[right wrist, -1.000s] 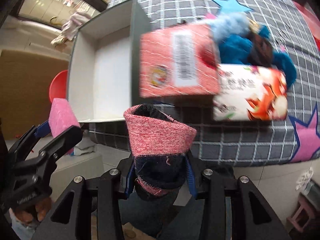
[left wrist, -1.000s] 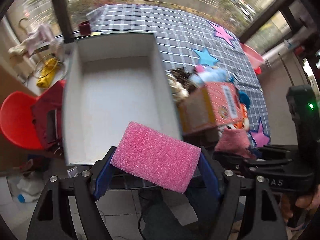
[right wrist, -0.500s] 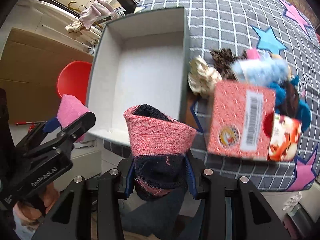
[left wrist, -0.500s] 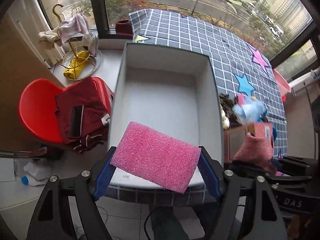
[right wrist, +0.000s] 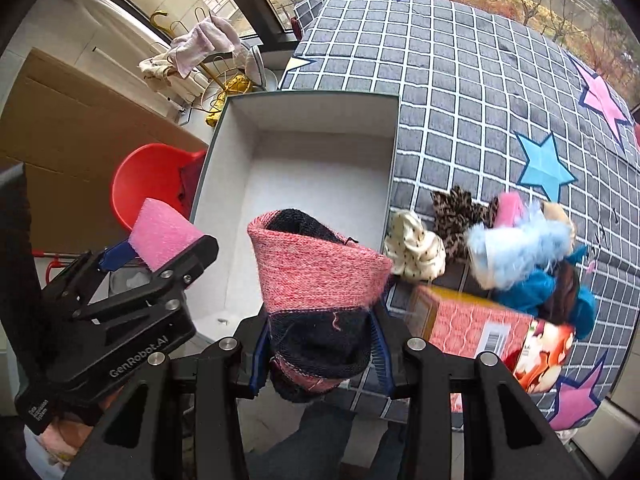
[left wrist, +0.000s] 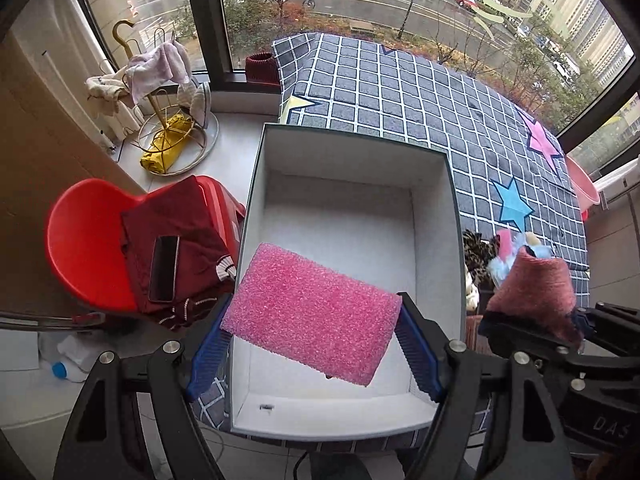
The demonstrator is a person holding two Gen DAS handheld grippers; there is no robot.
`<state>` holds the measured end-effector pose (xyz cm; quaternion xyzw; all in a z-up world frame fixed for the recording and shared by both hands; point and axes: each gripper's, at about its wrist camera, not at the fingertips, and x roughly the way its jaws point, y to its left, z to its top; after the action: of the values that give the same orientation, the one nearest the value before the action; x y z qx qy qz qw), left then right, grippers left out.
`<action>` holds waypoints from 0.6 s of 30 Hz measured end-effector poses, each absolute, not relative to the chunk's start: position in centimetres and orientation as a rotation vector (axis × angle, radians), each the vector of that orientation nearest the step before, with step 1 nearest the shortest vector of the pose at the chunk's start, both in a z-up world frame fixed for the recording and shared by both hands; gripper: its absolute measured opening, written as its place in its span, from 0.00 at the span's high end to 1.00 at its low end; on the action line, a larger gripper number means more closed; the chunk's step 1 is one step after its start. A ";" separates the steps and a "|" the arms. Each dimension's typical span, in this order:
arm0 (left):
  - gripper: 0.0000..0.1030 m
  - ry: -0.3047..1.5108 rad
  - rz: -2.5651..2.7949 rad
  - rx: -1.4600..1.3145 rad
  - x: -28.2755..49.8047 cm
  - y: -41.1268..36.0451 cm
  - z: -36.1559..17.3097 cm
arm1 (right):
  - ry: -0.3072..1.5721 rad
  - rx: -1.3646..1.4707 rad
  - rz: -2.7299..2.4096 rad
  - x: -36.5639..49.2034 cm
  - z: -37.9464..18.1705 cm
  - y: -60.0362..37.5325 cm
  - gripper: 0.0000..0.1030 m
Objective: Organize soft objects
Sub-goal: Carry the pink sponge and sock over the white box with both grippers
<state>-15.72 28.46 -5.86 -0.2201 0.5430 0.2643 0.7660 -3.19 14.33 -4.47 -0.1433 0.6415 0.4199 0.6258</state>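
Observation:
My left gripper (left wrist: 314,344) is shut on a pink foam sponge (left wrist: 312,314) and holds it above the near end of an empty white box (left wrist: 340,240). My right gripper (right wrist: 318,350) is shut on a rolled pink and navy sock (right wrist: 316,280), held over the box's (right wrist: 304,168) near right corner. The sock also shows at the right of the left wrist view (left wrist: 534,292); the sponge shows at the left of the right wrist view (right wrist: 164,238).
The box sits on a grey checked cloth with stars (left wrist: 440,96). Right of it lie soft items (right wrist: 516,248): scrunchies, a fluffy blue piece, plus a red carton (right wrist: 480,320). A red chair with clothes and a phone (left wrist: 132,252) stands left, off the table.
Both grippers have moved left and forward from the carton area to over the box, each still holding its item. The box interior now fills the middle of both views.

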 end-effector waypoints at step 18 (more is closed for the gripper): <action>0.22 1.207 0.613 -0.508 -12.9 31.3 -7.0 | 1.469 -0.326 0.957 -0.7 -4.6 17.8 0.58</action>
<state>-12.95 31.26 -7.02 -0.2324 0.5524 0.2806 0.7497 -0.70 17.77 -4.63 -0.1422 0.6408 0.4176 0.6283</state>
